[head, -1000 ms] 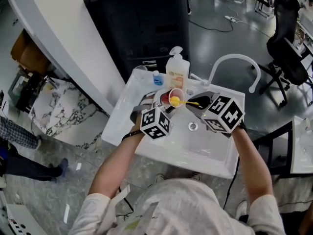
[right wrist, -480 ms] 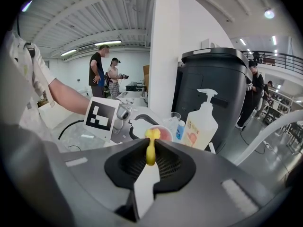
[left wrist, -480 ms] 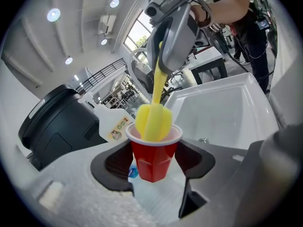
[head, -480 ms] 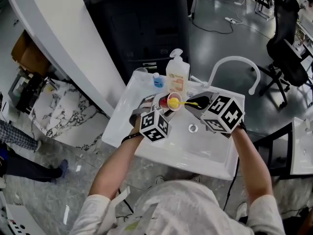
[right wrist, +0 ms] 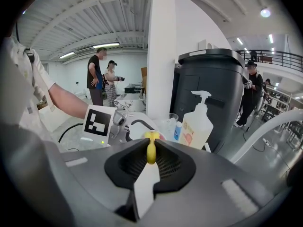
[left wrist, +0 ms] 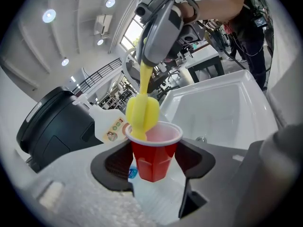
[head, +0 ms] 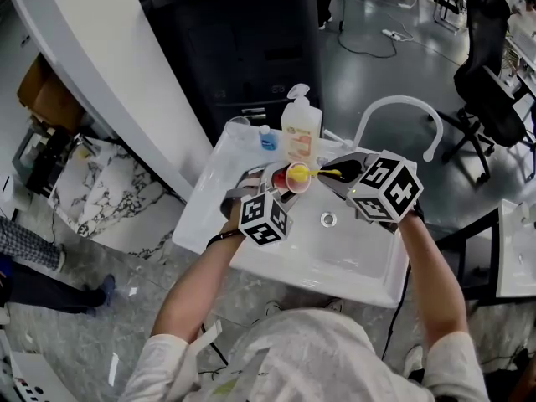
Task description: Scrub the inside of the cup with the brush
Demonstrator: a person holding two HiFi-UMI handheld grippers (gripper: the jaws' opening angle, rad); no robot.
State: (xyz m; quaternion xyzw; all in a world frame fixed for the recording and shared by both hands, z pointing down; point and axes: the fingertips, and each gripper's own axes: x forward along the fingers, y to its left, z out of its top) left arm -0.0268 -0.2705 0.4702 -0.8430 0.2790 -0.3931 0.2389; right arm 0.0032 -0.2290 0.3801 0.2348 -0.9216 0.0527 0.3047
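A red plastic cup (left wrist: 154, 157) with a white inside sits between the jaws of my left gripper (left wrist: 154, 161), which is shut on its sides and holds it over the sink. In the head view the cup (head: 295, 177) tilts its mouth toward my right gripper (head: 339, 172). The yellow brush's foam head (left wrist: 141, 112) rests at the cup's rim, its lower part inside and most of it above. My right gripper (right wrist: 151, 152) is shut on the thin yellow handle (right wrist: 151, 150).
The white sink (head: 352, 254) lies below, with a drain (head: 328, 219) and a curved white faucet (head: 402, 103). A soap pump bottle (head: 301, 128), a small blue-capped bottle (head: 267, 138) and a clear glass (head: 239, 125) stand at its back edge. A black bin (head: 243, 40) is behind.
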